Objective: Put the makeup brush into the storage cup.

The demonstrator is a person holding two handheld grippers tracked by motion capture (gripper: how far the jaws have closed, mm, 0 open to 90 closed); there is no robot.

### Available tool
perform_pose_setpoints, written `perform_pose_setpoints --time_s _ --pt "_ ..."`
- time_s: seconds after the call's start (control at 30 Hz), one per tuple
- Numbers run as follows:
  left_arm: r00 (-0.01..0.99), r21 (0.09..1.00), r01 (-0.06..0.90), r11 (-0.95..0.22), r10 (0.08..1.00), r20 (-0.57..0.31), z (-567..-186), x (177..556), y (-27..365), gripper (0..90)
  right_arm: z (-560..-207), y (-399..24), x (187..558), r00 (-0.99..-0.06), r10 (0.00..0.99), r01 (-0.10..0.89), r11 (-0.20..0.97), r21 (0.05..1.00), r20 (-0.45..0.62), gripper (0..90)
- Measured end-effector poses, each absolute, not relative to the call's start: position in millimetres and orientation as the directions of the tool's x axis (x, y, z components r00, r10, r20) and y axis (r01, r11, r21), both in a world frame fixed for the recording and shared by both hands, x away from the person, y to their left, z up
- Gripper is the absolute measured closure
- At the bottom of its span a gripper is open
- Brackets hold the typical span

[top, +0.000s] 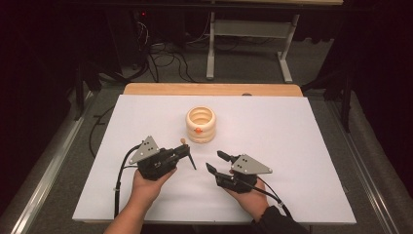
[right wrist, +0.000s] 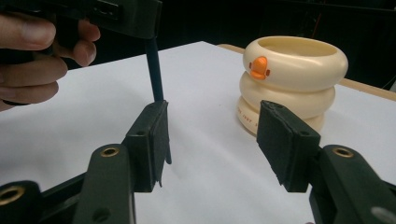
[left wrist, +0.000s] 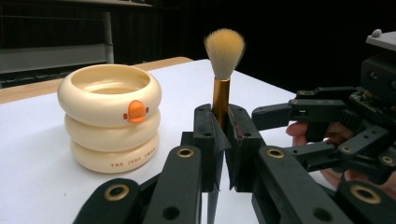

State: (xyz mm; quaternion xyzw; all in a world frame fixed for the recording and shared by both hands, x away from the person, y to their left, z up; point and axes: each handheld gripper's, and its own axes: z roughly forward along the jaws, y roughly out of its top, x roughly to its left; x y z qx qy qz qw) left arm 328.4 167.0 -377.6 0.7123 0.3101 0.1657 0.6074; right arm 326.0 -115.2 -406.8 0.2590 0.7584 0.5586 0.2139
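Observation:
My left gripper [top: 184,152] is shut on a make-up brush [left wrist: 224,51] with tan bristles, a gold collar and a thin black handle [top: 191,161]. In the left gripper view the bristles stand above the jaws, which press on the collar. A cream cup [top: 200,124] shaped like stacked rings, with an orange duck bill [left wrist: 136,111], stands on the table just beyond the brush. My right gripper [top: 216,162] is open to the right of the brush, with nothing between its pads [right wrist: 212,135]. In the right gripper view the brush handle [right wrist: 154,70] hangs down just past its left jaw.
A white sheet [top: 292,146] covers the table, with a wooden edge [top: 209,89] at the far side. Beyond it, cables and the white legs of a desk [top: 211,53] are on the dark floor. A metal rail [top: 44,165] runs along the table's left.

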Motion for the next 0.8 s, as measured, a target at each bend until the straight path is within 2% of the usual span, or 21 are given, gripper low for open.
perform_pose_setpoints --time_s 0.5,0.8 --pt "0.726 0.966 0.243 -0.088 0.677 -0.121 -379 332 177 83.6 -410 -142 334 -0.747 0.664 0.195 0.261 0.945 -0.029 36.2" --pt "0.709 0.964 0.251 -0.083 0.694 -0.125 -379 334 183 83.6 -408 -163 339 -0.721 0.693 0.240 0.235 0.942 0.011 25.3"
